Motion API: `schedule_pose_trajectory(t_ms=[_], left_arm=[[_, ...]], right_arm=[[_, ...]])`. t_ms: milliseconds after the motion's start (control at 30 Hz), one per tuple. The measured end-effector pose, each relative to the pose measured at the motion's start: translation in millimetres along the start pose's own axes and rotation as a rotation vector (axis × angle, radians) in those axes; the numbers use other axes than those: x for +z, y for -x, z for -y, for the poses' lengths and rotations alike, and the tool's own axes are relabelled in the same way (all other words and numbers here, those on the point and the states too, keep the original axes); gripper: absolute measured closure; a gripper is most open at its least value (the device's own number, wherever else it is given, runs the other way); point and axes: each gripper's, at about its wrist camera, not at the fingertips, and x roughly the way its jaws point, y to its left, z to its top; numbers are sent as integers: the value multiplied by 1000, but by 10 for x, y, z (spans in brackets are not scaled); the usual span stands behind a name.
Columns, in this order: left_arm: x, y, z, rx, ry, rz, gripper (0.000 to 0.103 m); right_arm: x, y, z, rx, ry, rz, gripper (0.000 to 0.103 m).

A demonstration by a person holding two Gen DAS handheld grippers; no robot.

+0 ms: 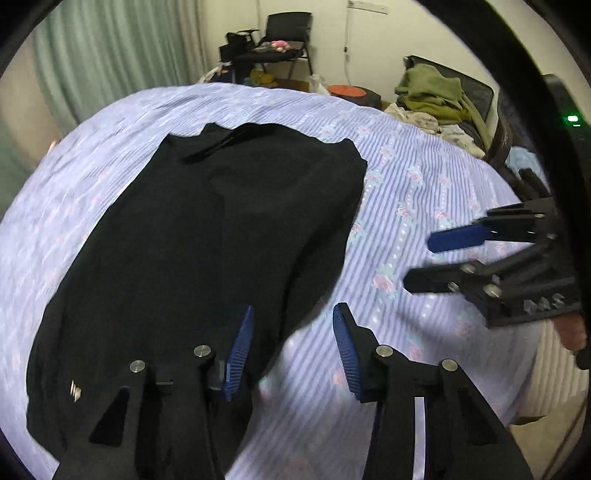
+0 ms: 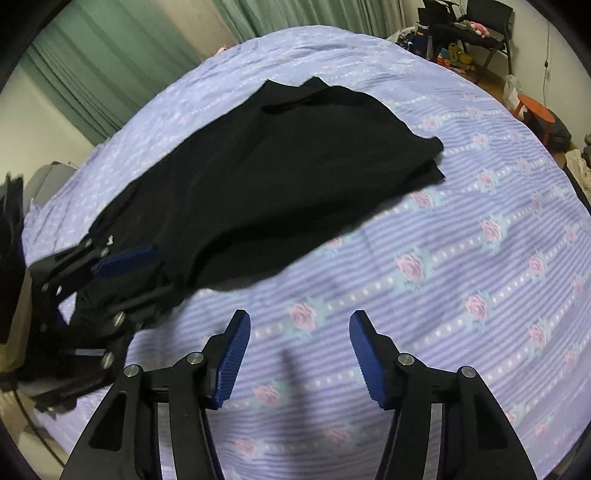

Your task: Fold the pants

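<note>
1. Pants (image 1: 207, 236), black, lie spread flat on a striped lilac bedsheet (image 1: 424, 192) with pink roses, their near edge just under the left gripper (image 1: 291, 350).
2. The left gripper has its jaws parted and empty, one blue pad over the cloth, the other over bare sheet.
3. The right gripper (image 2: 299, 354) hangs over bare sheet beside the pants, jaws apart, grasping nothing.
4. Beyond the bed stand a green curtain (image 1: 122, 48), a black chair (image 1: 288, 29), and a heap of olive clothes (image 1: 432, 92).
</note>
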Motion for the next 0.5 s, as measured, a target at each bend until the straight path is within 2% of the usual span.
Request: schedule_pose_trajectory(t_ms=[67, 167, 233, 300, 333, 367, 400, 500], left_arm=[[33, -133, 89, 23, -78, -13, 64], [71, -360, 248, 67, -187, -39, 66], [108, -464, 274, 75, -198, -57, 67], [100, -514, 264, 78, -200, -70, 76], [132, -534, 221, 86, -184, -83, 91], [165, -533, 115, 57, -139, -99, 91], [228, -485, -4, -7, -61, -105, 92], [404, -244, -426, -144, 184, -75, 94]], right_arm=[[-39, 7, 51, -6, -10, -3, 46], [-51, 5, 128, -18, -26, -5, 48], [-57, 20, 183, -19, -40, -2, 49], [-36, 19, 203, -19, -45, 2, 49], [-37, 26, 213, -18, -47, 4, 51], [-32, 35, 226, -12, -50, 8, 51], [-32, 49, 230, -7, -52, 10, 52], [8, 92, 223, 30, -56, 32, 52]])
